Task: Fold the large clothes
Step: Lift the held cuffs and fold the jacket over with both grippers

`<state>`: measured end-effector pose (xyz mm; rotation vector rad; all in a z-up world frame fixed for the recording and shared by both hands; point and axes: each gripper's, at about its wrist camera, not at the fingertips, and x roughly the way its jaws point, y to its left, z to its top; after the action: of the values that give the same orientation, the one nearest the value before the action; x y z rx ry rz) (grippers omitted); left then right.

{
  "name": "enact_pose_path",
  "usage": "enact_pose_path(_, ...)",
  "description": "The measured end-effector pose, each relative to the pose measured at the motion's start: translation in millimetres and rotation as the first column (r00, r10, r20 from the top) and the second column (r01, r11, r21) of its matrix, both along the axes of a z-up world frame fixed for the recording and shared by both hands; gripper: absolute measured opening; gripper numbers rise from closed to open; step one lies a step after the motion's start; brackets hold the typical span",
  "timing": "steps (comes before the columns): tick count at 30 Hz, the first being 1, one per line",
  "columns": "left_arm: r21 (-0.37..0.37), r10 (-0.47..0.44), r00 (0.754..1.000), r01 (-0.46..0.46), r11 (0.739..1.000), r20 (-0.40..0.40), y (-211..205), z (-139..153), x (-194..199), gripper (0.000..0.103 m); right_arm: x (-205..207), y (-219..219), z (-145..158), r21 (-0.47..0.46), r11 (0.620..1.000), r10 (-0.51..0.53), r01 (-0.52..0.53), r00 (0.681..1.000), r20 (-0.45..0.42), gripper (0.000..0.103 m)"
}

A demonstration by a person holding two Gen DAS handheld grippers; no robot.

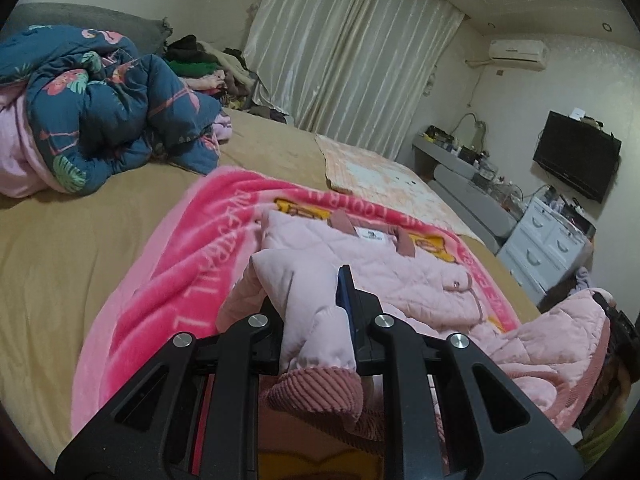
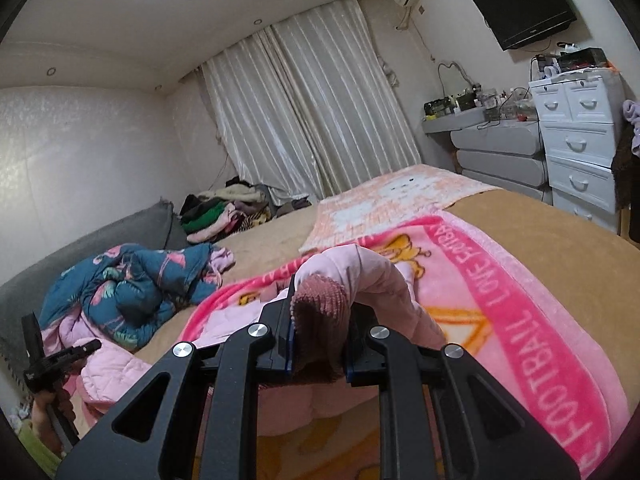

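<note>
Holding pink quilted jacket (image 1: pixel 400 264) by both cuffs above pink blanket (image 1: pixel 168 264) on bed (image 1: pixel 60 240).
Left wrist: left gripper (image 1: pixel 316 312) clamped on sleeve by ribbed cuff. Right wrist: right gripper (image 2: pixel 320 320) clamped on other ribbed cuff (image 2: pixel 320 300), sleeve arching over blanket.

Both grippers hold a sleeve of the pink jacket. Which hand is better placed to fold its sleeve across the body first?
Probably the left. The left gripper holds its sleeve cuff just short of the pink jacket body, collar ahead. The right gripper sees mostly blanket.
</note>
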<state>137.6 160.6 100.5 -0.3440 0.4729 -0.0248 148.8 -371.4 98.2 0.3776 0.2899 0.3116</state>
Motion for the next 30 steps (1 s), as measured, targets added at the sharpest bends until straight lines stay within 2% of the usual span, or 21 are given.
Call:
enact_pose_path(5,0.009,0.038,0.999,-0.038,0.999,0.034,0,8,12,0.011,18,-1,5,0.04,0.999,-0.028,0.028,0.999,0.015,0.016)
enact_pose_path(12,0.044,0.088,0.994,-0.091,0.995,0.071,-3,9,32,0.011,39,-4,5,0.044,0.997,-0.058,0.056,0.998,0.039,0.016)
enact_pose_path(19,0.11,0.124,0.988,-0.134,0.985,0.088,-10,8,58,0.011,76,5,-1,-0.023,0.994,-0.109,0.111,0.991,0.079,0.015)
enact_pose_path(22,0.142,0.149,0.985,-0.16,0.977,0.087,-12,4,76,0.011,94,6,-7,-0.028,0.992,-0.124,0.126,0.99,0.071,0.015)
enact_pose_path(30,0.162,0.179,0.982,-0.187,0.969,0.063,-8,-12,116,0.011,133,5,-22,-0.06,0.989,-0.13,0.133,0.99,0.045,0.016)
